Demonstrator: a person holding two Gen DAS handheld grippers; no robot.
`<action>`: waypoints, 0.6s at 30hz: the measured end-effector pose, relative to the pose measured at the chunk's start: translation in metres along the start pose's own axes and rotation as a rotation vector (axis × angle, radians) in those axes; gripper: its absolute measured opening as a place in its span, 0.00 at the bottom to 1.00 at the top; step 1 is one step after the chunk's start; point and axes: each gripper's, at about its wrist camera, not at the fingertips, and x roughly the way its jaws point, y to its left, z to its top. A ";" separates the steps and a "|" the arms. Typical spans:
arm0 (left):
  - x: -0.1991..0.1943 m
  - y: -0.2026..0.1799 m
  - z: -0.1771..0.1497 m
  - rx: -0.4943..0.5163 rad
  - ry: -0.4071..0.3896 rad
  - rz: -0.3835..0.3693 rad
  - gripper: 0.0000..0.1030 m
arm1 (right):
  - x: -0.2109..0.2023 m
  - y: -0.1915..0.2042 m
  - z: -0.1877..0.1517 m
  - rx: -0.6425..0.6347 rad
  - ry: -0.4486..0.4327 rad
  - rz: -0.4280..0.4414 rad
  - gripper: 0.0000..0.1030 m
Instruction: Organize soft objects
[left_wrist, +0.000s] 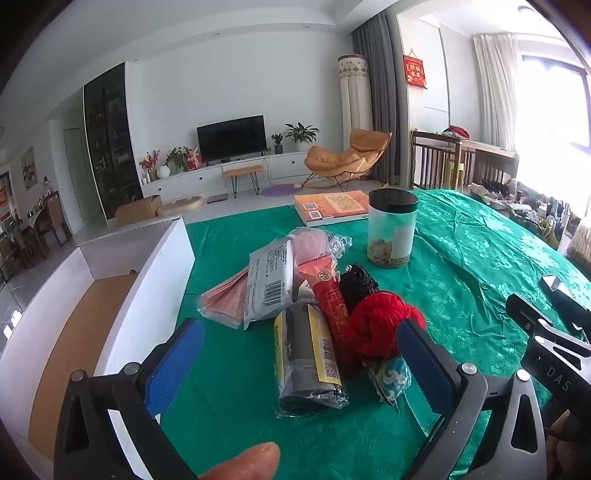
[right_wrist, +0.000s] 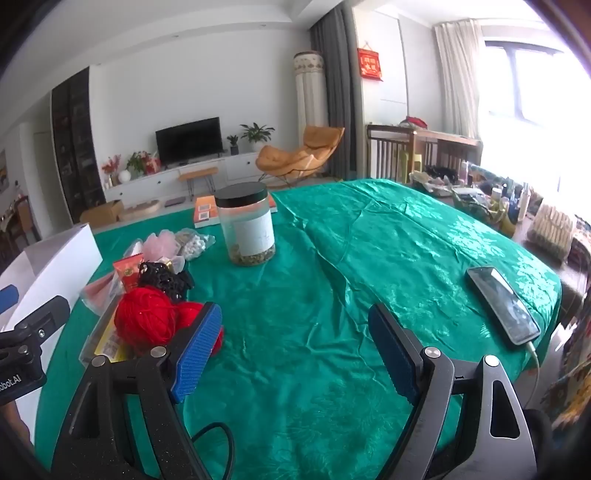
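A heap of soft goods lies on the green tablecloth (left_wrist: 480, 266): red yarn (left_wrist: 384, 325), a black lacy piece (left_wrist: 356, 282), a red paper packet (left_wrist: 328, 299), a grey roll in plastic (left_wrist: 306, 365), a white pouch (left_wrist: 271, 284), a pink puff (left_wrist: 314, 242) and pink sheets in film (left_wrist: 225, 301). My left gripper (left_wrist: 299, 354) stands open just before the heap, its blue pads either side of the grey roll and yarn, not touching. In the right wrist view my right gripper (right_wrist: 295, 339) is open over bare cloth, the red yarn (right_wrist: 147, 321) beside its left finger.
An open white box (left_wrist: 155, 291) with a brown floor stands left of the heap. A clear jar with a black lid (left_wrist: 391, 229) and an orange book (left_wrist: 332, 206) sit behind. A phone on a cable (right_wrist: 502, 304) lies at the right. A fingertip (left_wrist: 247, 459) shows below.
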 end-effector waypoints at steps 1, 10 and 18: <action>0.000 0.000 -0.001 0.000 0.001 0.000 1.00 | 0.000 0.000 0.000 0.000 0.000 0.000 0.82; 0.004 0.003 -0.004 0.003 0.018 0.004 1.00 | -0.001 0.000 0.000 -0.001 -0.001 0.000 0.82; 0.007 0.003 -0.006 0.006 0.024 0.006 1.00 | -0.001 0.001 0.000 -0.003 0.000 -0.001 0.82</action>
